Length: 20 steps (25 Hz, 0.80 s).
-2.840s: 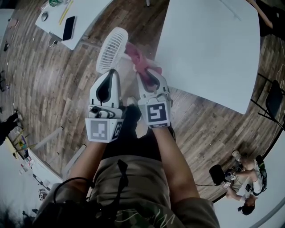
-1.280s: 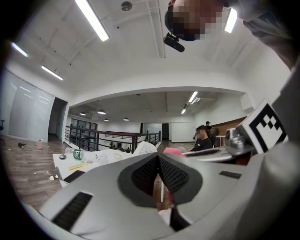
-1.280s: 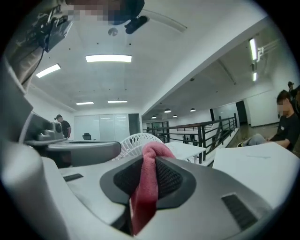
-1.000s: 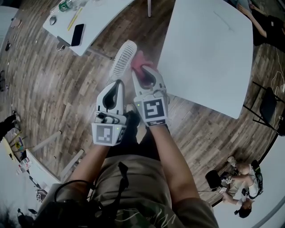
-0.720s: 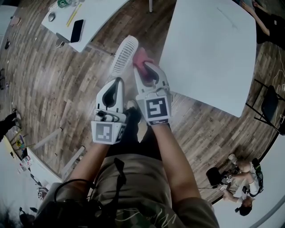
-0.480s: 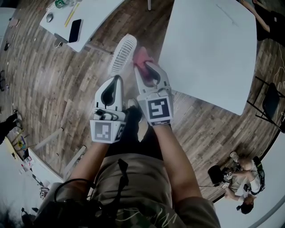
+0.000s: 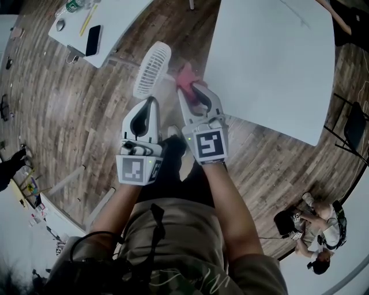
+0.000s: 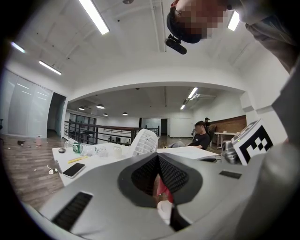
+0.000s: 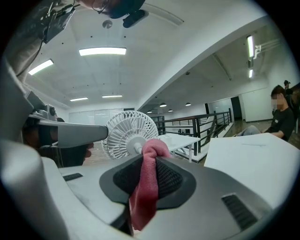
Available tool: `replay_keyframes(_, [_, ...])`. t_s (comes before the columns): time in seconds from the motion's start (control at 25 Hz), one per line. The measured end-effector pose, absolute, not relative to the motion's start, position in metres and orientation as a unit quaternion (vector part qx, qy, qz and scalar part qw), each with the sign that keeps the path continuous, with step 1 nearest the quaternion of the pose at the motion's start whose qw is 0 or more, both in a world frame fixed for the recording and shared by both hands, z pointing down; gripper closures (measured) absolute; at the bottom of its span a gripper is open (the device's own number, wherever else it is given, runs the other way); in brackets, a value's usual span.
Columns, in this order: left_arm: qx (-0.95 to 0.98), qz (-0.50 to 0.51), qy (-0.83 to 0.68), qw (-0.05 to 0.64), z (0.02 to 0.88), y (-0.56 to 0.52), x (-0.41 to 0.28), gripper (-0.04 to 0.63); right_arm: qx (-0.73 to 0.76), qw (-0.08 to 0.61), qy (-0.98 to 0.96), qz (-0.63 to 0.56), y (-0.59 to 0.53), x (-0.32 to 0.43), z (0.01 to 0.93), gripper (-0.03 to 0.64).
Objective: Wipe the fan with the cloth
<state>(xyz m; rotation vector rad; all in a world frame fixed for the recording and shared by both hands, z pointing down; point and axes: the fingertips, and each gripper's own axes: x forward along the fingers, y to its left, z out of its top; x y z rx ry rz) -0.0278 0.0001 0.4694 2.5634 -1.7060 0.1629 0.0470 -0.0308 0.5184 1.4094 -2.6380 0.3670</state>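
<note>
Pink cloth [image 9: 144, 187] fills the right claw [image 9: 149, 164], whose jaws are clamped on it. A bunched end stands up past the tips and a tail hangs down below them. That bunched end sits against the hub of the white fan [image 9: 130, 131], on its grille face.

To its left, the left claw [image 8: 158, 164] has its jaws together, pinched on the lower end of the fan, with a white piece showing low between the pads. The fan's round head rises just beyond the tips, tilted.

From the head view both claws are side by side in front of the person's body, pointing away, and the fan is up in the air above the wooden floor [image 7: 75, 115]. A large white surface [image 7: 271, 63] lies just right of the cloth. Another white surface [image 7: 115, 23] at upper left carries a black phone [image 7: 91, 40], a yellow pencil [image 7: 86, 17] and a bottle [image 8: 78, 148]. A second person [image 7: 311, 222] is at lower right, well apart.
</note>
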Motion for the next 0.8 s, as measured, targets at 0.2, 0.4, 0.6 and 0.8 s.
replay_keyframes(0.2, [0.831, 0.057, -0.552, 0.026, 0.473, -0.002, -0.025, 0.575, 0.471, 0.063, -0.868, 0.144, -0.024, 0.057, 0.540, 0.526])
replay_keyframes(0.4, [0.831, 0.051, -0.553, 0.026, 0.478, 0.001, -0.022, 0.575, 0.469, 0.064, -0.868, 0.150, -0.019, 0.061, 0.562, 0.526])
replay_keyframes(0.6, [0.832, 0.050, -0.552, 0.027, 0.492, 0.004, -0.017, 0.575, 0.464, 0.059, -0.875, 0.127, -0.021, 0.059, 0.574, 0.525])
replay_keyframes(0.8, [0.834, 0.050, -0.550, 0.020, 0.501, 0.006, -0.014, 0.575, 0.461, 0.065, -0.875, 0.134, -0.019, 0.060, 0.589, 0.525])
